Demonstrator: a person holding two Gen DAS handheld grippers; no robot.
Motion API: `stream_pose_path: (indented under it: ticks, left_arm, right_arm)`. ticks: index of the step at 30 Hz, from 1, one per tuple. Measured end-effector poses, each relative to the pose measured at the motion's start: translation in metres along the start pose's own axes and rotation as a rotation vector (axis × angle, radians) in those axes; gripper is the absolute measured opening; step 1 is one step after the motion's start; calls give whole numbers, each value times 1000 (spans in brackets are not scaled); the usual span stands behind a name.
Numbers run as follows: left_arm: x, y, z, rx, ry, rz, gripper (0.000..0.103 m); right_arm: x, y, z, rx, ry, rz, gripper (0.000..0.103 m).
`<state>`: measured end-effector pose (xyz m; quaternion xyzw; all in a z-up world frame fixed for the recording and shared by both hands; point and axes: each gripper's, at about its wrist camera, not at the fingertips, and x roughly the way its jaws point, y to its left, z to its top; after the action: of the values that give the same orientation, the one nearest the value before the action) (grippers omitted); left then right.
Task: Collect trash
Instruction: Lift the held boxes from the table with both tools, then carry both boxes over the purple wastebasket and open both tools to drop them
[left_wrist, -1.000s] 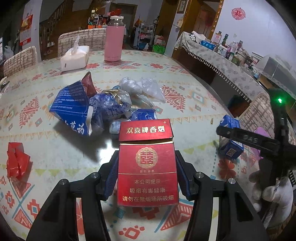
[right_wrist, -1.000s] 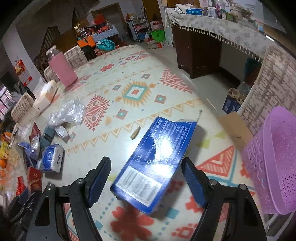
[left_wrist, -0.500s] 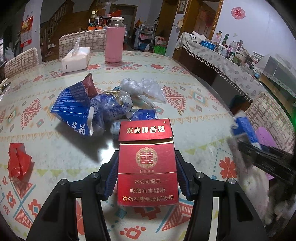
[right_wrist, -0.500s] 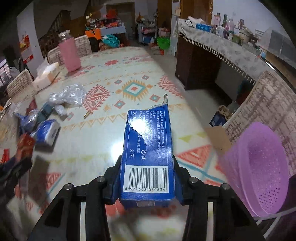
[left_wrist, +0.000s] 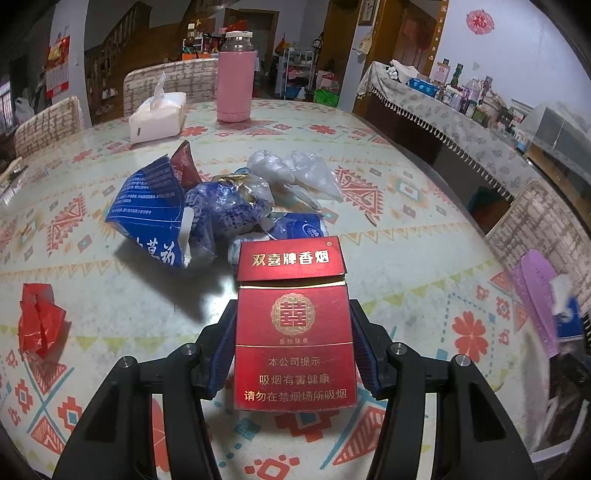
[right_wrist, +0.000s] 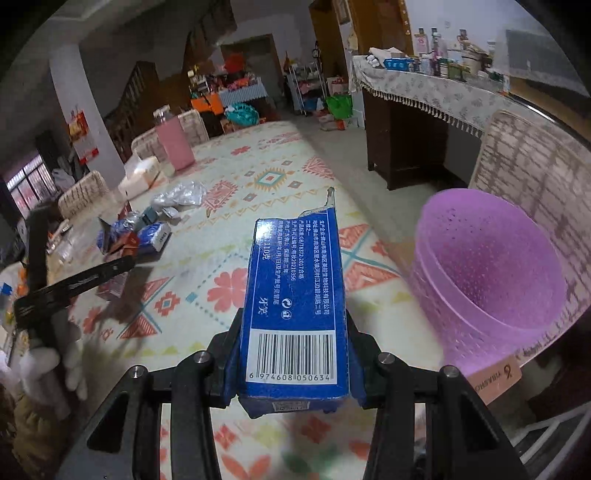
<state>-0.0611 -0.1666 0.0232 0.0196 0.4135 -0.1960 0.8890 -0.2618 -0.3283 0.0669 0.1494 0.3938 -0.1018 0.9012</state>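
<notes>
Holding a blue box in the right gripper, jaws having just been closing, now pinching its barcode end from both sides. Box pointing its long axis straight ahead, away from the fingers, torn flap at the far end. Purple basket sitting just to the right of the box, past the right edge of the tabletop, mouth tilted toward the camera. Judging the drop as a short swing rightward, the right hand being much the nearer one.

Clamping a red cigarette pack in the left gripper, lid half lifted, pack upright between narrow fingers. Hovering over the near part of the tabletop, with the basket far off at its right edge.

Leaving a pile of wrappers waiting mid-table, a red scrap lying near the left edge.
</notes>
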Motion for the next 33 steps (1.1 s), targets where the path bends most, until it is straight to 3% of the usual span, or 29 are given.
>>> stream_pose_path:
  ticks: [6, 12, 33]
  left_arm:
    - [-19, -20, -10, 87, -55, 89, 55]
    - [-36, -56, -30, 224, -46, 129, 55]
    - [-61, -124, -41, 349, -53, 104, 55]
  right_arm:
    - [-20, -23, -12, 40, -40, 21, 50]
    - [-22, -37, -16, 70, -57, 56, 50]
    - [-29, -62, -18, 88, -113, 79, 50]
